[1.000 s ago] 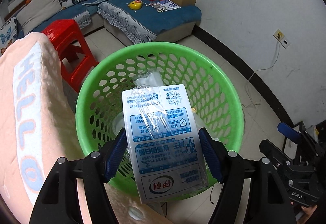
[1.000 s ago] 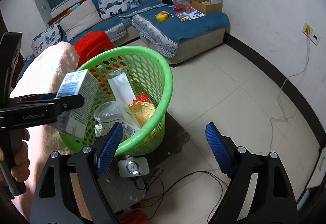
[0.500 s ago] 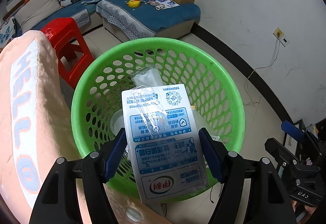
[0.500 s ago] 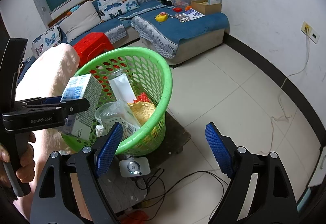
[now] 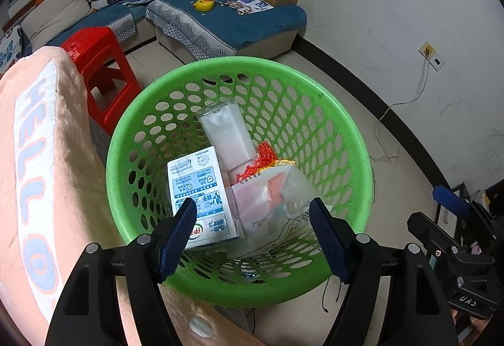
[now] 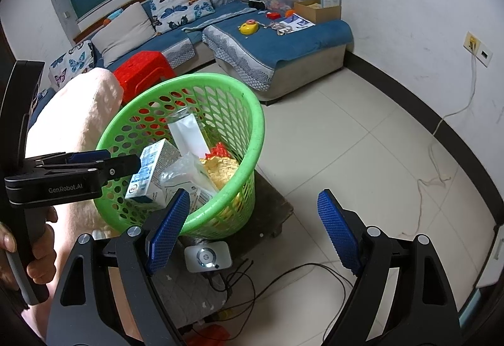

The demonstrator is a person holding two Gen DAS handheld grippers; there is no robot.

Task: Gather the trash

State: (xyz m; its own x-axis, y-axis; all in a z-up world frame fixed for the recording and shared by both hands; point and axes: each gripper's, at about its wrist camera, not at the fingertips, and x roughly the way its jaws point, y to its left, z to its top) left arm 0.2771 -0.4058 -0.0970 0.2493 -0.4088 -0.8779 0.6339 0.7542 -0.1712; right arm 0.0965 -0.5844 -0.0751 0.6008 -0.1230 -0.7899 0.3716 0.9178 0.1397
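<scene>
A green plastic basket (image 5: 343, 125) (image 6: 252, 113) stands on a low stand beside a pink towel-covered surface. A blue-and-white milk carton (image 5: 201, 198) (image 6: 152, 169) lies inside it, on clear plastic wrappers (image 5: 277, 198), a white packet (image 5: 223, 132) and red and yellow netting (image 6: 220, 163). My left gripper (image 5: 253, 234) is open and empty just above the basket's near rim; it also shows in the right wrist view (image 6: 94, 163). My right gripper (image 6: 253, 229) is open and empty, to the right of the basket over the floor.
A red plastic stool (image 5: 97, 62) stands behind the basket. A blue sofa (image 6: 283, 47) with toys and a cardboard box runs along the back wall. The pink "HELLO" towel (image 5: 41, 157) lies left. Cables (image 6: 283, 276) and a small white device (image 6: 208, 256) lie below the basket.
My left gripper has opened and let go of the milk carton, which has dropped into the basket. The right gripper has stayed where it was.
</scene>
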